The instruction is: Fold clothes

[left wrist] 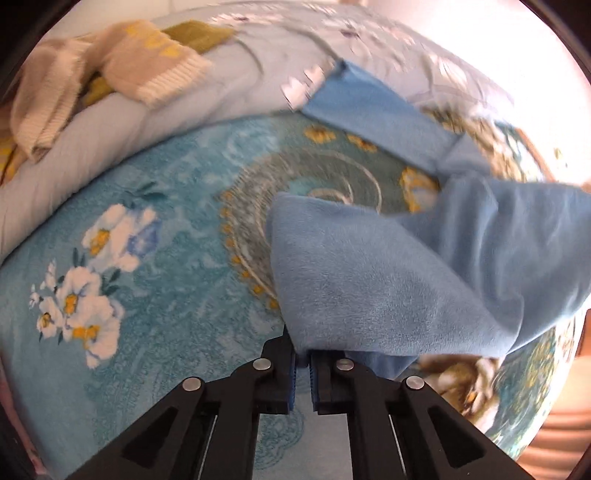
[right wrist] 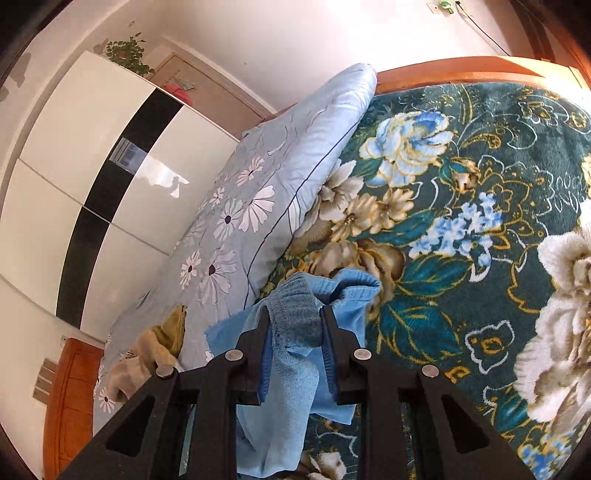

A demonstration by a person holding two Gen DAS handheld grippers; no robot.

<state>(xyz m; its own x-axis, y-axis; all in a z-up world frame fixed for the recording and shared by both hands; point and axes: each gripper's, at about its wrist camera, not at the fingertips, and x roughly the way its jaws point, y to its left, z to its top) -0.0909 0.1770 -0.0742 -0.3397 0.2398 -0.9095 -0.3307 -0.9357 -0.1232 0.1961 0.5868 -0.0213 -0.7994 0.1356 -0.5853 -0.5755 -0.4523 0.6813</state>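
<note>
A light blue fleece garment (left wrist: 388,280) hangs lifted over the floral blanket (left wrist: 159,258) in the left wrist view, one leg or sleeve trailing off toward the far right. My left gripper (left wrist: 303,365) is shut on a fold of its edge. In the right wrist view the same blue garment (right wrist: 295,369) shows its ribbed elastic band (right wrist: 295,317), bunched between the black fingers. My right gripper (right wrist: 295,321) is shut on that band, with the cloth drooping below it.
A cream knit sweater (left wrist: 122,74) and an olive cloth (left wrist: 195,33) lie on the pale blue flowered quilt (left wrist: 110,133) at the far side. A white and black wardrobe (right wrist: 92,177) stands beyond the bed, and a wooden headboard (right wrist: 461,70) borders the dark floral blanket (right wrist: 480,221).
</note>
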